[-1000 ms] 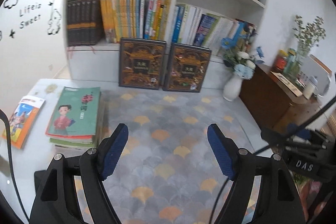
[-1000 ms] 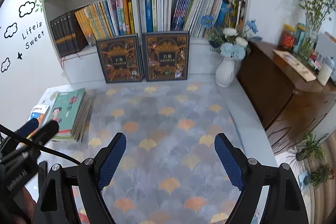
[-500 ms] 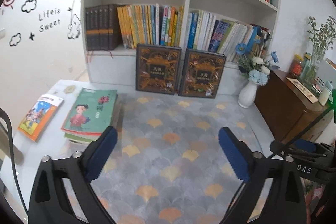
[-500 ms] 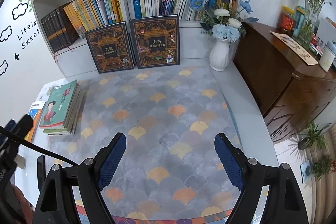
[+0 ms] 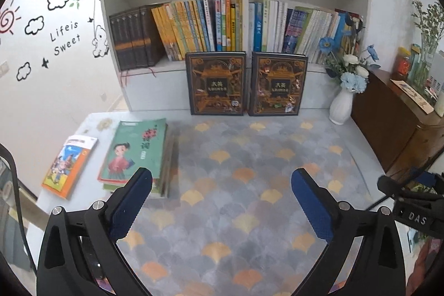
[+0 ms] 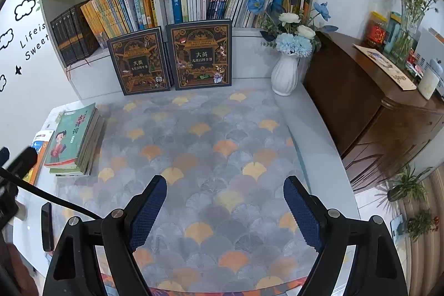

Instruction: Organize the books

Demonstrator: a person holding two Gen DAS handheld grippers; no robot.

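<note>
Both my pairs of jaws stand wide apart with nothing between them: the left gripper (image 5: 222,199) and the right gripper (image 6: 225,201) hang over the patterned mat (image 5: 249,185).

The stack of books (image 5: 136,154) lies flat ahead of my left jaws and off to their left side, its near corner just behind the left finger in that view. From my right jaws it sits well off to the left (image 6: 73,142). An orange book (image 5: 69,161) lies alone further left, and two dark hardcovers (image 5: 216,83) lean upright against the bookshelf (image 5: 244,4), straight ahead.

I judge the stack to be thin paperbacks: light singly, floppy, glossy covers likely to slide on one another. I would pinch the top book (image 5: 130,149) across its spine edge, where it is stiffest.
</note>
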